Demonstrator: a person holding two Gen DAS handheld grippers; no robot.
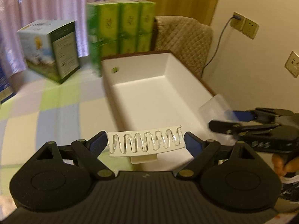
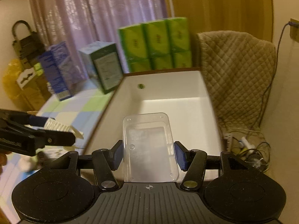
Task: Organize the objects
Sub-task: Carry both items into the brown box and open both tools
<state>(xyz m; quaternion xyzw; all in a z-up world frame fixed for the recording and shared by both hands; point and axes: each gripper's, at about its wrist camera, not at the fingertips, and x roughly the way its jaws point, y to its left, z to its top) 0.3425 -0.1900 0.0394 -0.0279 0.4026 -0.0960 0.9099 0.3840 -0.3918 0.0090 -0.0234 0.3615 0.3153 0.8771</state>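
Note:
My left gripper (image 1: 145, 136) is shut on a white comb-like insert (image 1: 145, 142) with a clear wavy pattern, held flat just before the near end of an open white box (image 1: 173, 69). Off to the right, my right gripper (image 1: 220, 119) hovers beside the box's near right corner. In the right wrist view my right gripper (image 2: 148, 147) is shut on a clear plastic tray (image 2: 147, 136), held above the near end of the white box (image 2: 168, 83). The left gripper (image 2: 58, 129) with the white insert (image 2: 56, 126) shows at the left. A small green spot marks the box's far wall.
The box lies on a checkered tablecloth (image 1: 46, 112). Behind it stand green tissue packs (image 1: 129, 26), a blue-green carton (image 1: 54, 48) and a blue carton (image 2: 56, 69). A quilt-covered chair (image 2: 235, 69) is on the right, with wall sockets (image 1: 244, 25) and floor cables (image 2: 248, 149).

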